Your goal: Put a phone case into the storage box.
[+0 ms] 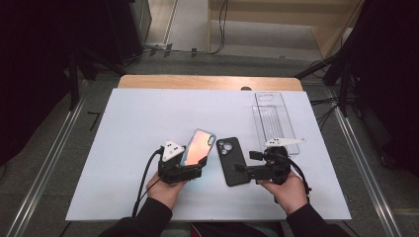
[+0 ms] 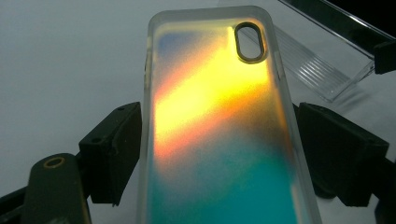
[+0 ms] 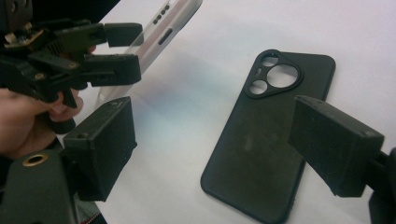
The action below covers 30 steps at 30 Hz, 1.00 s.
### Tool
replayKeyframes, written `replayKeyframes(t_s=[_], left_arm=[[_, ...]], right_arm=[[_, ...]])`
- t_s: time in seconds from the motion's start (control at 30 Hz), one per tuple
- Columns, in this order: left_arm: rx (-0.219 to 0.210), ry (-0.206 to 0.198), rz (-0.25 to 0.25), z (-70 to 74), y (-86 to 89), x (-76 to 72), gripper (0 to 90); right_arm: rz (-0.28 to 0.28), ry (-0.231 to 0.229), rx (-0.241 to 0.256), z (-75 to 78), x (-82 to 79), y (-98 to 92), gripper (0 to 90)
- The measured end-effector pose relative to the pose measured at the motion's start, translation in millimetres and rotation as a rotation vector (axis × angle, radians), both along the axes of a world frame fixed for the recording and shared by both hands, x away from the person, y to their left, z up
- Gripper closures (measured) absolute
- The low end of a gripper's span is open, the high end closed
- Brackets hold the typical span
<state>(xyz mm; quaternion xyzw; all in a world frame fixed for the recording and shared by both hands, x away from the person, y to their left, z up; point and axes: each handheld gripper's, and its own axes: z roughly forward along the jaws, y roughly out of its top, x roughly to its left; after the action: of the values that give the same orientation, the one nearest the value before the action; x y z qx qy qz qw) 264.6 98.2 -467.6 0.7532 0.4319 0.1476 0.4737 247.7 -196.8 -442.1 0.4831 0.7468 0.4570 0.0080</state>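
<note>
Two hand-held grippers work at a pair of phone cases on a white table.

The left gripper [image 1: 187,169] clamps its black jaws on the long edges of an iridescent, translucent phone case [image 1: 196,146] with an oval camera cutout, lifted at a tilt off the white tabletop [image 1: 128,133]. The right gripper [image 1: 242,170] hovers with its jaws spread wide and empty over the near end of a matte black phone case [image 1: 231,160], which lies flat on the table just beside the iridescent one. A clear ribbed plastic tray [image 1: 273,120] sits farther back on the right.
</note>
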Motion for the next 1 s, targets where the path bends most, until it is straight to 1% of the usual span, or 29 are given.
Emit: replayKeyframes(t_s=[0.03, 0.07, 0.13, 0.2, 0.33, 0.37, 0.4, 0.5, 0.57, 0.63, 0.7, 0.8, 0.87, 0.97, 1.0], left_arm=[[-0.012, -0.006, 0.003, -1.8, -1.3, -0.9, 17.3], [-0.012, -0.012, 0.003, -3.3, -2.1, -1.8, 17.3], [-0.009, -0.012, 0.002, -5.7, -4.4, -2.6, 17.3], [-0.011, -0.026, 0.003, -7.2, -6.0, -4.0, 17.3], [-0.032, -0.057, 0.016, -7.4, -8.5, -7.4, 17.3], [-0.024, -0.067, 0.018, -7.4, -9.0, -8.0, 17.3], [-0.024, -0.08, 0.022, -7.9, -10.0, -8.6, 17.3], [-0.021, -0.095, 0.027, -8.9, -11.5, -10.1, 17.3], [-0.031, -0.102, 0.03, -9.7, -13.0, -11.0, 17.3], [-0.026, -0.113, 0.021, -10.9, -14.8, -11.8, 17.3], [-0.032, -0.123, 0.025, -11.4, -16.1, -13.1, 17.3], [-0.056, -0.136, 0.023, -10.8, -17.0, -15.4, 17.3], [-0.067, -0.149, 0.025, -10.1, -18.3, -16.9, 17.3], [-0.068, -0.158, 0.029, -9.0, -19.3, -18.7, 17.3], [-0.07, -0.157, 0.031, -8.5, -19.2, -19.2, 17.3]], right_arm=[[0.003, -0.005, 0.004, 0.6, 1.1, 1.0, 13.1], [0.0, -0.006, 0.004, 1.7, 1.7, 2.2, 13.1], [0.004, -0.01, 0.007, 4.7, 4.0, 6.6, 13.1], [0.008, -0.01, 0.013, 5.3, 5.2, 8.0, 13.1], [0.018, 0.008, 0.053, 7.5, 11.5, 14.3, 13.1], [0.019, 0.012, 0.058, 8.5, 13.3, 15.9, 13.1], [0.019, 0.011, 0.065, 9.3, 15.1, 17.3, 13.2], [0.018, 0.029, 0.097, 11.7, 23.8, 23.0, 13.4], [0.016, 0.035, 0.105, 12.3, 26.0, 24.5, 13.8], [0.016, 0.036, 0.117, 12.9, 29.9, 27.0, 13.8], [0.017, 0.031, 0.111, 13.7, 33.3, 30.4, 13.8], [0.012, 0.036, 0.109, 13.5, 38.4, 34.6, 13.8], [0.006, 0.045, 0.119, 12.6, 41.9, 36.5, 13.9], [0.006, 0.062, 0.149, 11.9, 47.7, 38.0, 13.9], [0.006, 0.066, 0.157, 11.4, 50.8, 39.4, 16.5]])
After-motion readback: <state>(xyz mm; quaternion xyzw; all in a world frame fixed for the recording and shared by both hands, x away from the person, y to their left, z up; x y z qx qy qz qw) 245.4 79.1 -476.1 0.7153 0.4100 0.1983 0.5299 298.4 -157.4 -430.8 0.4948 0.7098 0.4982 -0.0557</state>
